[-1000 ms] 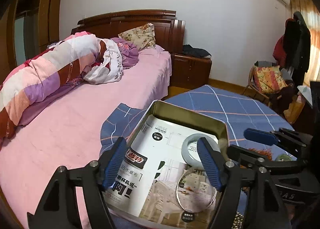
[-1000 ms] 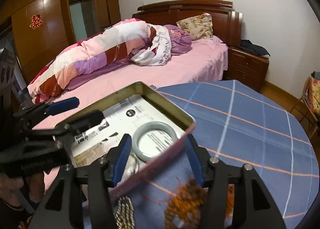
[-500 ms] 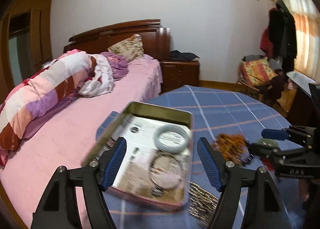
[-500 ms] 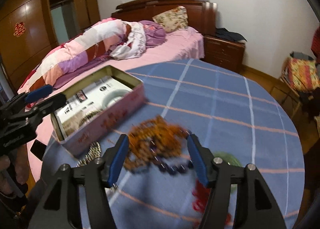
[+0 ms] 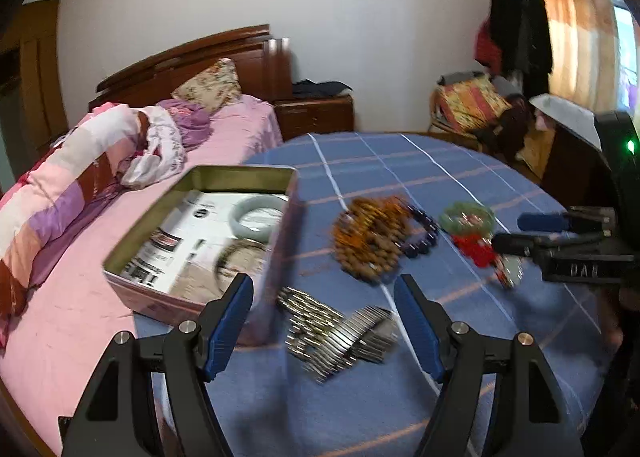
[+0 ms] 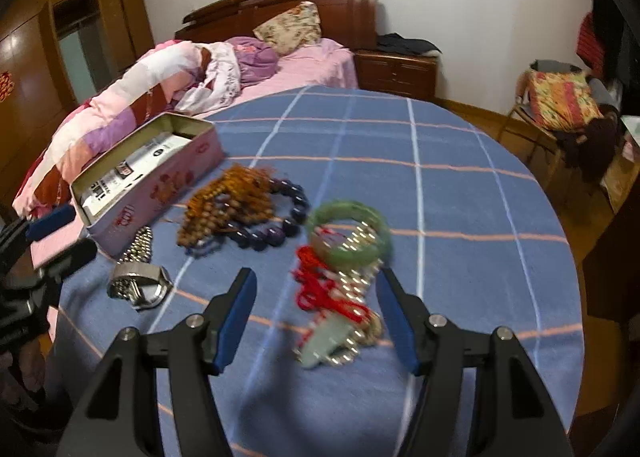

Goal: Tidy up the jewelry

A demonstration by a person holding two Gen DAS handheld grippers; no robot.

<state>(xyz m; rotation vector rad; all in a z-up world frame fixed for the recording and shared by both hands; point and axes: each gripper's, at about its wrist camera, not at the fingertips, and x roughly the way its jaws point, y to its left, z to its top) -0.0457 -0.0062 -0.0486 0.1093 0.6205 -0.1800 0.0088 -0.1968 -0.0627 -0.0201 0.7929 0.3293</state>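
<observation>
Right wrist view shows our right gripper (image 6: 316, 317) gaping empty directly over the red-corded pendant (image 6: 332, 313) beside the green bangle (image 6: 348, 233), nearer than our equally spread left gripper (image 5: 324, 317), the tin (image 6: 160, 173) lying far left.

We logged a tin (image 5: 200, 245) at the left edge of the table (image 6: 460, 193), nearest the bed (image 5: 80, 297). In the tin lay a bangle (image 5: 258, 216) at the far right corner and a thin ring (image 5: 240, 263) just in front of it, both on a printed sheet (image 5: 180, 241). Right of the tin lay a bead heap (image 6: 232, 205), with a large-bead bracelet (image 6: 280, 217) touching its right side. In front of the tin lay a watch (image 6: 138, 277). Right of the beads sat a second bangle (image 6: 348, 235), with a cord (image 6: 320, 289) and a pendant (image 6: 324, 341) in front of it. Behind the table stood a nightstand (image 6: 396, 69); a chair (image 6: 560, 105) stood far right.
</observation>
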